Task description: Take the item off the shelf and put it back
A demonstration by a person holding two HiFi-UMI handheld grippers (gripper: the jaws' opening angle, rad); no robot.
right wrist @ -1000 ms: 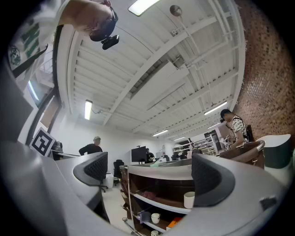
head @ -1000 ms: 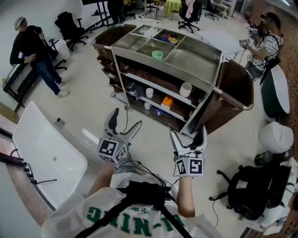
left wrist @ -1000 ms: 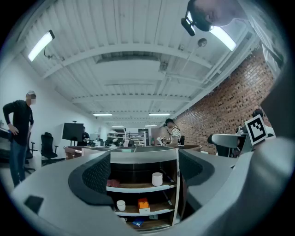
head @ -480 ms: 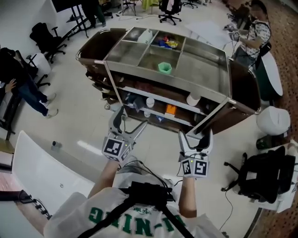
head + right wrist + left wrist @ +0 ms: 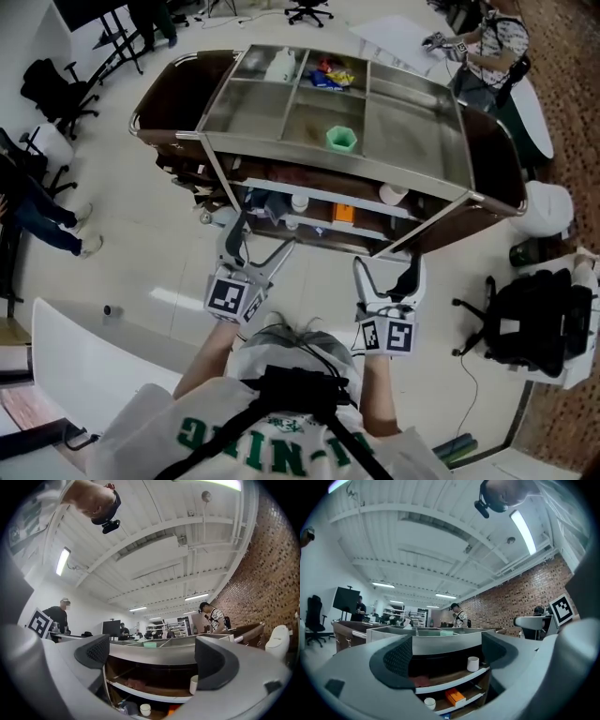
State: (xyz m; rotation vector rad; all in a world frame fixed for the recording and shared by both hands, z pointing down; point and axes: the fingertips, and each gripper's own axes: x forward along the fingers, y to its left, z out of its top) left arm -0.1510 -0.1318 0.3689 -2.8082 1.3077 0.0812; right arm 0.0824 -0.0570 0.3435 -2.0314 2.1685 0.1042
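A wheeled shelf cart [image 5: 412, 112] with a metal compartment top stands in front of me. On its upper shelf sits a white cup [image 5: 394, 194], also in the left gripper view [image 5: 473, 663] and half hidden by a jaw in the right gripper view [image 5: 193, 684]. The lower shelf holds an orange box [image 5: 344, 214] [image 5: 454, 697] and a small white cup [image 5: 299, 202] [image 5: 430, 703]. My left gripper [image 5: 261, 239] [image 5: 447, 656] and right gripper [image 5: 386, 272] [image 5: 152, 660] are both open and empty, a short way from the shelves' front.
A green cup [image 5: 341, 140] and coloured packets [image 5: 328, 73] lie in the top compartments. A black bag on a chair [image 5: 534, 323] is at the right, a white table [image 5: 94, 356] at the lower left. A person [image 5: 487, 47] stands behind the cart.
Both grippers and my view have come closer to the cart, which now sits squarer in front of me. Both grippers stay open and empty.
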